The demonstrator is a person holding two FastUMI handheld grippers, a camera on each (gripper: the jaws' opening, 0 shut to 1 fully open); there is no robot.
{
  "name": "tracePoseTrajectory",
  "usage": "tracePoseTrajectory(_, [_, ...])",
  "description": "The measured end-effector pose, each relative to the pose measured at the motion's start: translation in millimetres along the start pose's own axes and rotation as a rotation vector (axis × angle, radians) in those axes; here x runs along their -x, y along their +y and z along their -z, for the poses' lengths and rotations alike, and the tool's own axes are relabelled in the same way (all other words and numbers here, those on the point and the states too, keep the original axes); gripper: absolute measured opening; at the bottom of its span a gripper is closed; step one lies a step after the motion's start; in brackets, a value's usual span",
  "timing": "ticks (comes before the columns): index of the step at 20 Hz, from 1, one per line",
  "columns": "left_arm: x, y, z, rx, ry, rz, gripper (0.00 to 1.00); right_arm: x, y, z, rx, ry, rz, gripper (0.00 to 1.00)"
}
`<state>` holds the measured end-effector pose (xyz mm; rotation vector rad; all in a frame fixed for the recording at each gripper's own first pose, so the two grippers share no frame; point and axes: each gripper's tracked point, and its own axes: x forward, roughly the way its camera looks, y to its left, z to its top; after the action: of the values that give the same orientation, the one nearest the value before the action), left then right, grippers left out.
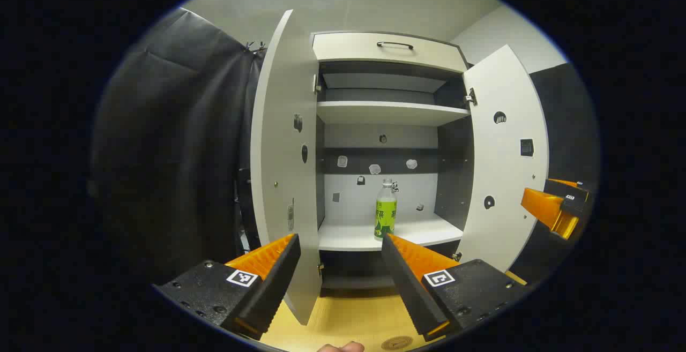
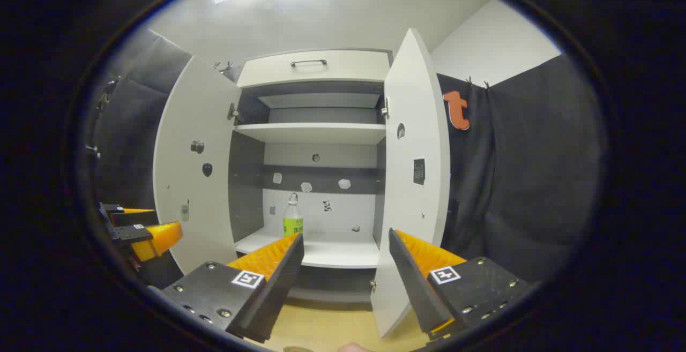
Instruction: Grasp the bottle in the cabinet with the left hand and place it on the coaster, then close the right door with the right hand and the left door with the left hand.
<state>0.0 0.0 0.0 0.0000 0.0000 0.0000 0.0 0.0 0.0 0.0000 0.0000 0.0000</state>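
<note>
Bottle [image 1: 385, 210] stands upright on the cabinet's lower shelf [image 1: 429, 231], just past 12 o'clock of the left tongs [image 1: 340, 245], which hang released and empty. Right tongs [image 2: 345, 242], also spread and empty, face the right door [image 2: 412, 180]. A hasty reach could topple the bottle. Left door [image 1: 281, 154] flanks the approach; coaster [image 1: 396, 343] lies on the surface at 6 o'clock.

Bright overhead light, curved fisheye edges
</note>
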Motion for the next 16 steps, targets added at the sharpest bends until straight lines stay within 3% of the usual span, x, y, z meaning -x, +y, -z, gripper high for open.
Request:
tracePoseTrajectory(7, [-0.1, -19.6, 1.8, 0.057, 0.015, 0.0, 0.97, 9.3, -3.1, 4.5, 0.024, 0.009, -0.034, 0.97])
tracePoseTrajectory(8, [0.6, -24.1, 4.8, 0.072, 0.019, 0.002, 0.96, 10.1, -3.5, 4.0, 0.031, 0.004, -0.041, 0.92])
tracePoseTrajectory(9, [0.9, -28.0, 7.0, 0.08, 0.026, 0.004, 0.94, 10.7, -3.0, 4.1, 0.03, 0.0, -0.05, 0.97])
tracePoseTrajectory(10, [-1.6, -30.0, 8.2, 0.079, 0.029, 0.002, 0.97, 10.3, -2.5, 4.8, 0.026, 0.0, -0.059, 0.97])
tracePoseTrajectory(11, [-2.2, -31.3, 11.3, 0.072, 0.04, -0.003, 0.93, 11.8, -2.6, 6.2, 0.02, 0.003, -0.068, 0.97])
tracePoseTrajectory(14, [-6.0, -38.0, 19.5, 0.07, 0.061, -0.012, 0.97, 11.7, 1.5, 7.1, 0.017, -0.007, -0.113, 0.97])
tracePoseTrajectory(16, [-10.8, -48.0, 24.3, 0.082, 0.066, 0.005, 0.94, 10.6, 10.2, 14.5, 0.033, 0.004, -0.164, 0.97])
